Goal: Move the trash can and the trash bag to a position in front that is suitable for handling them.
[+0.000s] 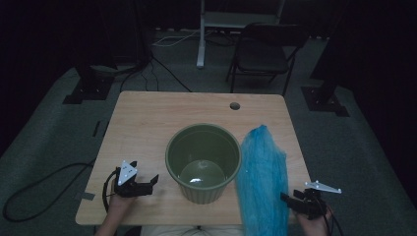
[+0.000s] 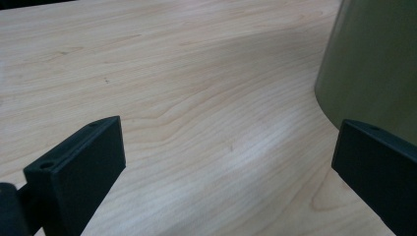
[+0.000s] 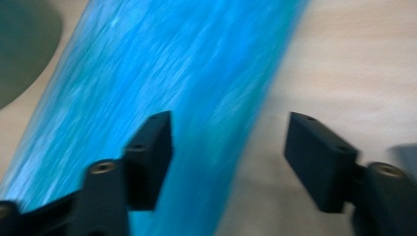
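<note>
Your right tool [image 1: 286, 197] sits at the counter's 5 o'clock corner, jaws spread and pinching nothing. In the right gripper view the picture is blurred, and the edge of the blue bag [image 3: 162, 73] lies under the gap, nearer the jaw at 9 o'clock, with bare counter [image 3: 354, 59] under the other jaw. In the high view the bag [image 1: 263, 172] is a long strip running from 12 to 6 o'clock down the counter's right side, its lower end just beside that tool.

Your left tool [image 1: 153, 181] rests near the 7 o'clock corner, jaws spread wide with bare wood between them. The green pot [image 1: 203, 162] stands upright at the counter's middle, at 3 o'clock from this tool and just beside it. The bag touches the pot's right rim.
</note>
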Demonstrator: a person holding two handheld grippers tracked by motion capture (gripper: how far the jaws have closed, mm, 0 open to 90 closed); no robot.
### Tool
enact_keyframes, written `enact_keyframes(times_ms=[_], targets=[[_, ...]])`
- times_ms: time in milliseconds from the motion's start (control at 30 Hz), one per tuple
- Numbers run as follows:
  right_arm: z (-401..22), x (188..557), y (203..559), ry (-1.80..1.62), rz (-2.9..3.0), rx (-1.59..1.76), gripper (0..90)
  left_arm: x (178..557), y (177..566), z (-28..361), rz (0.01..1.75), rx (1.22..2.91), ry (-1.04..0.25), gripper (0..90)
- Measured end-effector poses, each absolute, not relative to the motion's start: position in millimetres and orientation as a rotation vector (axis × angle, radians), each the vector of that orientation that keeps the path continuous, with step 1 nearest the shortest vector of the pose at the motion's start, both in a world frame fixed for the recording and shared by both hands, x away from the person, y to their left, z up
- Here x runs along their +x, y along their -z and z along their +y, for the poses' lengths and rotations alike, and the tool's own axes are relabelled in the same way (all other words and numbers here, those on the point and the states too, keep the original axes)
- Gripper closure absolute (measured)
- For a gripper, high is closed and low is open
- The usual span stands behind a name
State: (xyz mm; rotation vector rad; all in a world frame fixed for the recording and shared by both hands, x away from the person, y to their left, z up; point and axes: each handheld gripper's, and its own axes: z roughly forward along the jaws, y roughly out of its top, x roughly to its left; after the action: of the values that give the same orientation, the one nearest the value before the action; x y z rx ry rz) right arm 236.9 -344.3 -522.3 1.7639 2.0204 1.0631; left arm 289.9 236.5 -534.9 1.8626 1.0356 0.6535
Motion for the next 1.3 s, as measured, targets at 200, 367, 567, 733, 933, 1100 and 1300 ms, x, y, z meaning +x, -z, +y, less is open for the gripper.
enact_keyframes(times_ms=[200,367,567,733,933,1100,1300], targets=[[-352,279,513,-1.086,1.992,1.735,23.9,302,535,226,1.014,1.904,-0.641,0.3],[-338,329,521,-0.991,2.042,1.733,20.9,308,535,218,0.993,1.921,-0.617,0.2],[-319,349,535,-0.831,2.066,1.717,20.4,312,531,206,0.95,1.93,-0.608,0.2],[-302,347,538,-0.746,2.085,1.608,21.3,316,527,193,0.922,1.929,-0.596,0.2],[-295,336,537,-0.8,2.15,1.514,37.5,317,526,181,0.905,1.937,-0.596,0.2],[-299,333,535,-0.815,2.146,1.504,67.4,317,526,174,0.89,1.94,-0.589,0.2],[-308,336,535,-0.857,2.145,1.555,90.0,317,526,171,0.88,1.941,-0.576,0.2]])
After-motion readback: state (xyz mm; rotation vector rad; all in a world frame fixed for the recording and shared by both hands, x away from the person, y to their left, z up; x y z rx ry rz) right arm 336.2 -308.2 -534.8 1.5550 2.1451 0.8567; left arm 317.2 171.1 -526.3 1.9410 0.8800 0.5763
